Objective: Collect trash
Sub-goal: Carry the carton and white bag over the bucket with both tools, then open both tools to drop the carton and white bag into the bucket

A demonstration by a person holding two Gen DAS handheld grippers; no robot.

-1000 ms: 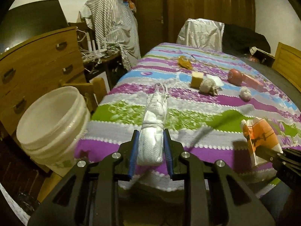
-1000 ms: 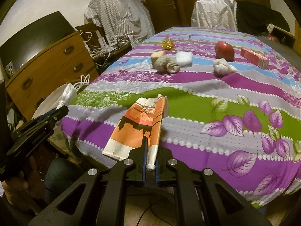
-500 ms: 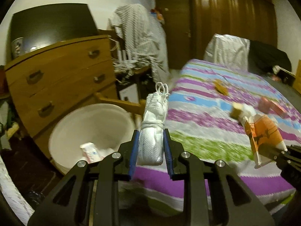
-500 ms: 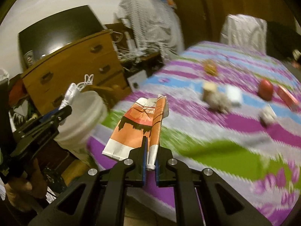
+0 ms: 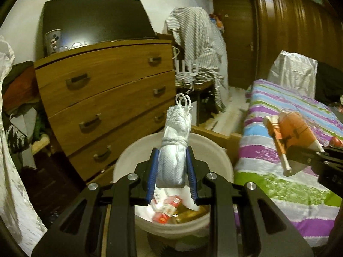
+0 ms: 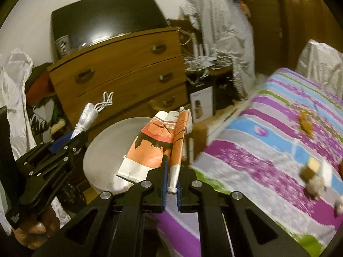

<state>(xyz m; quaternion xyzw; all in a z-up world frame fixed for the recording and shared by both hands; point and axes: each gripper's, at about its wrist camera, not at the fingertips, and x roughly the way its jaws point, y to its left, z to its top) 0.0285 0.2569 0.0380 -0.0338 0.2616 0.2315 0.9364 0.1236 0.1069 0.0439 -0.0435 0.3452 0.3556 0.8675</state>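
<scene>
My left gripper (image 5: pixel 172 165) is shut on a white tied-up bundle (image 5: pixel 174 150) with cord loops at its top, held right above the white bucket (image 5: pixel 216 150). Red and white wrappers lie in the bucket's bottom. In the right wrist view the same left gripper (image 6: pixel 70 139) shows at the left with the white bundle (image 6: pixel 84 122) over the white bucket (image 6: pixel 107 145). My right gripper (image 6: pixel 171 171) is shut on a flattened orange and white carton (image 6: pixel 156 145), near the bucket's rim. The orange carton (image 5: pixel 289 137) also appears at the right of the left wrist view.
A wooden chest of drawers (image 5: pixel 111 98) stands behind the bucket, a dark screen (image 5: pixel 96 19) on top. The bed with its striped purple cover (image 6: pixel 278 150) runs to the right and carries several small scraps (image 6: pixel 310 169). Striped clothing (image 5: pixel 197 42) hangs by the door.
Both grippers swung left from over the bed toward the bucket, carrying the white bundle and the orange carton. The bucket now lies directly under the left gripper.
</scene>
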